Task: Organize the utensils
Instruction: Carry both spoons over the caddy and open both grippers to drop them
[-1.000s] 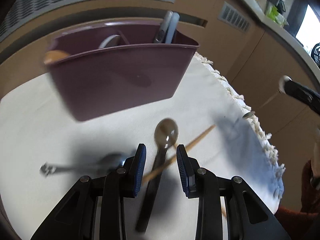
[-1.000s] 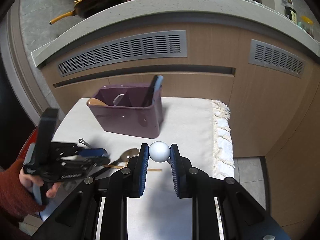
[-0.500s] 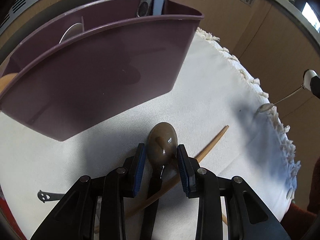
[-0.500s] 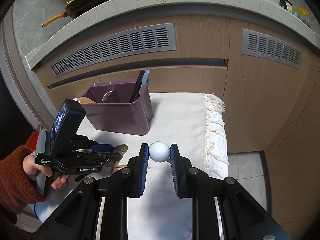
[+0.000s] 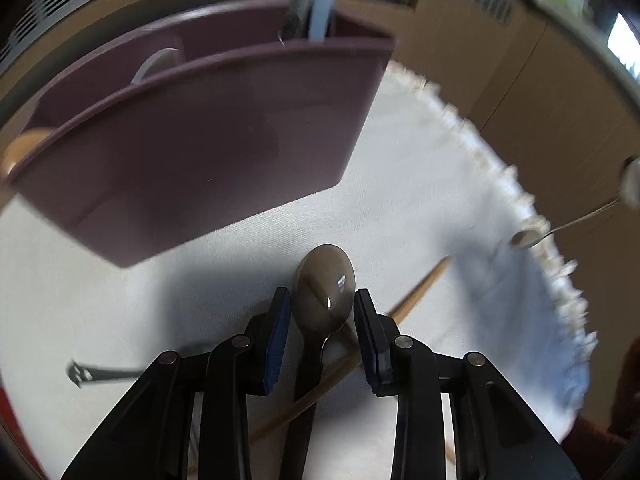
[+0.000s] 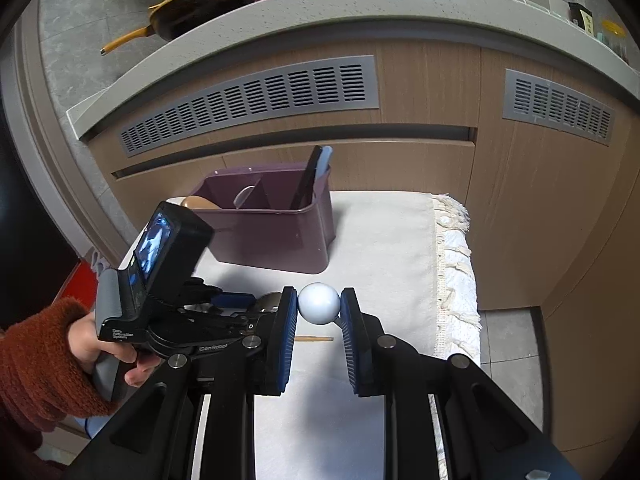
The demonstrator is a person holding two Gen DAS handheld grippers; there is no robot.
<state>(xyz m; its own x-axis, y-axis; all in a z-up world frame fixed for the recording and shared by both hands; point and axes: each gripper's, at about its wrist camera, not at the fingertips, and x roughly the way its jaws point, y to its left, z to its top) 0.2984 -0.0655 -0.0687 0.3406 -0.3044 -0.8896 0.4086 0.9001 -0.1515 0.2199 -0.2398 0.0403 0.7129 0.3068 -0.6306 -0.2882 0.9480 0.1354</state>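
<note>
The left gripper (image 5: 322,312) brackets the bowl of a dark metal spoon (image 5: 324,304) lying on the white fringed cloth (image 5: 400,184); whether its fingers press it cannot be told. The right gripper (image 6: 319,308) is clamped on a white ball-ended small spoon (image 6: 319,303) near the cloth's fringed edge. The purple plastic divided caddy (image 6: 276,236) stands at the far edge.

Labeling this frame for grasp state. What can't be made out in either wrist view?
- Left wrist view: whether the left tongs pinch the dark spoon; pad contact is unclear.
- Left wrist view: caddy contents smeared by blur.
- Right wrist view: the right tongs clamp the white ball; the spoon stem behind is hidden.
- Right wrist view: the left tongs cover the cloth items.
</note>
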